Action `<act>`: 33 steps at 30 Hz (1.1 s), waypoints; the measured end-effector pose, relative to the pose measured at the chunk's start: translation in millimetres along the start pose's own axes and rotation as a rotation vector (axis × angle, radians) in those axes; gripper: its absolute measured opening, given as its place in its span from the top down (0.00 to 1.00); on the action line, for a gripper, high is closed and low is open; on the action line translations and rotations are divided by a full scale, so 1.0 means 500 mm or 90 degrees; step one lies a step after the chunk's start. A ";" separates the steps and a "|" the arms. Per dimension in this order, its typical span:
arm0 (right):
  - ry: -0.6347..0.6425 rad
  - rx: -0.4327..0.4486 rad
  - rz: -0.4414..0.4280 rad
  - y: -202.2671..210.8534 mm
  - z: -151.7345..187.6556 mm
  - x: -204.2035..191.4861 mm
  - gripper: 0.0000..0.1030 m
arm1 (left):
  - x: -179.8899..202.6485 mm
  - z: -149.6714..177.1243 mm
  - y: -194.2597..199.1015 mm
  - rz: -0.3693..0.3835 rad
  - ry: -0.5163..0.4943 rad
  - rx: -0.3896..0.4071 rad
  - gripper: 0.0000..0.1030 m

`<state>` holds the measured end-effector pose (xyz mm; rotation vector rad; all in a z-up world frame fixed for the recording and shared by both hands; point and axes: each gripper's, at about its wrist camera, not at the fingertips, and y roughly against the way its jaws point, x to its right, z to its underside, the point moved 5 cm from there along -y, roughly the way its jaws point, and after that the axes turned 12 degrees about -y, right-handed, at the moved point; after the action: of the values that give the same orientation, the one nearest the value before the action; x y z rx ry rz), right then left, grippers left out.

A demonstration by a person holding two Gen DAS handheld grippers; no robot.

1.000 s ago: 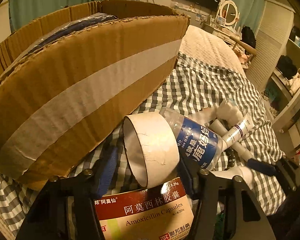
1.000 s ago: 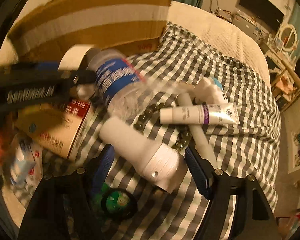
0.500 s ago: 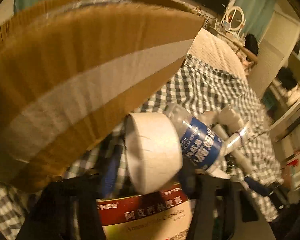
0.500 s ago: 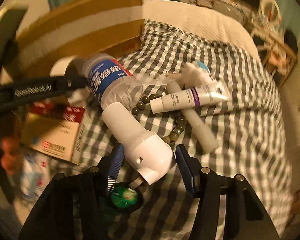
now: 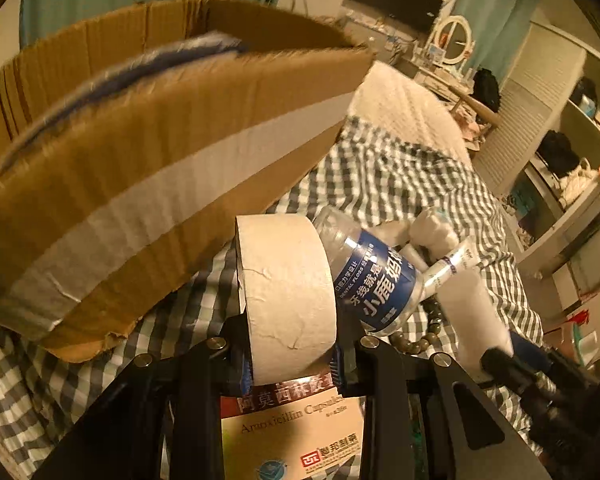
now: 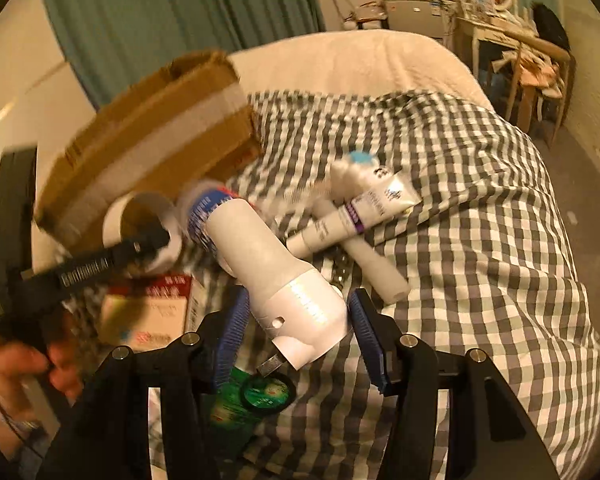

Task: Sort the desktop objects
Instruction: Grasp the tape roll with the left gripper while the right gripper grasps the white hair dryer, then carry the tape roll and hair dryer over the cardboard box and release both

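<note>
— Tape roll (image 5: 288, 300): one, white, clamped between the blue pads of the left gripper (image 5: 290, 364). It is held over one red and cream medicine box (image 5: 296, 436), close to the front wall of the one cardboard box (image 5: 148, 184).

— And the other gripper?

— The right gripper (image 6: 296, 328) has its two fingers on either side of the wide end of one white bottle (image 6: 284, 280). A thin gap shows on each side, so I cannot tell whether they press on it.

— What else can be counted on the checked bed cover (image 6: 480, 220)?

— One clear bottle with a blue label (image 5: 376, 280), lying on its side just right of the tape roll. One tube with a purple band (image 6: 360, 216) lies across one plain white tube (image 6: 374, 264). One small white container with a blue cap (image 6: 352, 170) sits behind them. One string of dark beads (image 5: 416, 340) shows under the bottles. One green round tin (image 6: 266, 392) lies under the right gripper, on green packaging.

— Any part of the person?

— One hand (image 6: 28, 360), at the left edge of the right view, gripping the black handle of the left gripper.

— And the cardboard box?

— It has one pale strip of tape along its side, and something blue, blurred, shows at its open top.
</note>
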<state>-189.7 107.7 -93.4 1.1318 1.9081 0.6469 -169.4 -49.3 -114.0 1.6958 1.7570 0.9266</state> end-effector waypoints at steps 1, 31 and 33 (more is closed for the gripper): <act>-0.002 0.005 -0.003 0.001 -0.008 0.001 0.50 | 0.005 -0.003 0.005 -0.001 -0.007 0.008 0.72; -0.128 0.022 -0.118 0.064 -0.063 -0.139 0.69 | -0.055 -0.114 0.263 0.067 -0.019 0.267 0.72; -0.113 0.002 -0.075 0.027 -0.040 -0.138 0.61 | -0.068 -0.109 0.247 0.068 -0.011 0.251 0.72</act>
<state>-181.4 52.6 -46.0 1.0352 1.8091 0.4634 -130.5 -91.7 12.9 2.0509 1.9489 0.6313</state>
